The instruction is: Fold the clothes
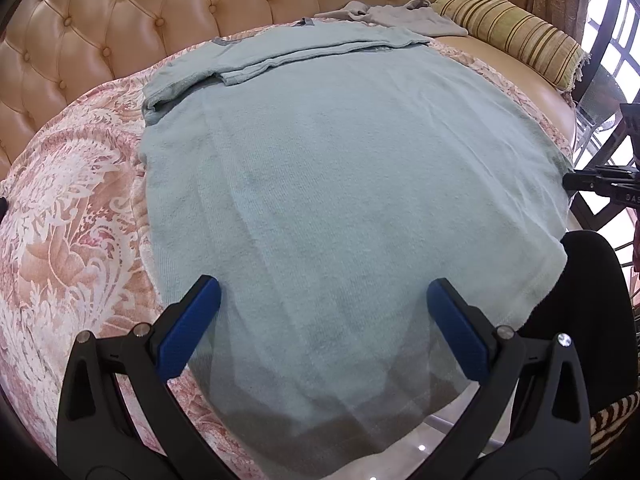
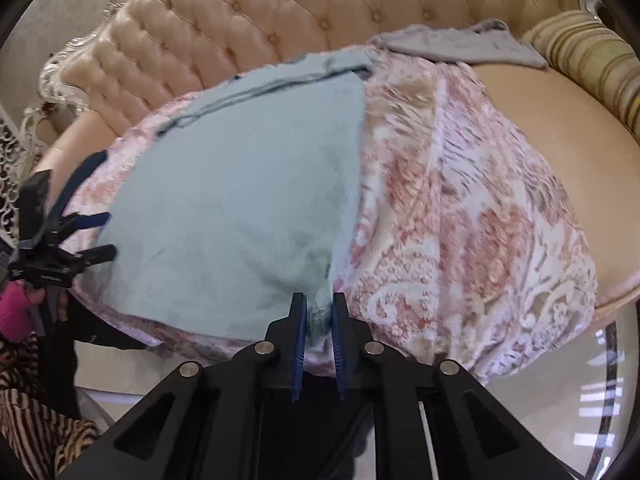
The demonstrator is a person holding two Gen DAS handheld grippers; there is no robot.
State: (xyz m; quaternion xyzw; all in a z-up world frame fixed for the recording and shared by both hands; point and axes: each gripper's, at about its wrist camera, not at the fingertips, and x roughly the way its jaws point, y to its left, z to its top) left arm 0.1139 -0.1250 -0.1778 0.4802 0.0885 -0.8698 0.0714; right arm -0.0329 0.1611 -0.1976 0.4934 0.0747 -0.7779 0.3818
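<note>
A light blue-green garment [image 1: 340, 180] lies spread flat on a sofa, its sleeves folded across the far end. My left gripper [image 1: 323, 286] hovers over the garment's near hem, open wide, with nothing pinched between its blue pads. In the right wrist view the same garment [image 2: 240, 200] fills the left half. My right gripper [image 2: 319, 299] is shut on the garment's near right corner, with bunched fabric squeezed between the blue pads. The left gripper [image 2: 106, 236] shows at the far left edge of that view, open beside the garment's left side.
A pink floral blanket [image 2: 460, 200] covers the seat under the garment. A grey garment [image 1: 404, 16] lies at the back by a striped cushion [image 1: 516, 36]. The tufted sofa back [image 1: 120, 12] rises behind. A person's dark-clothed leg [image 1: 592, 280] stands at the sofa's front edge.
</note>
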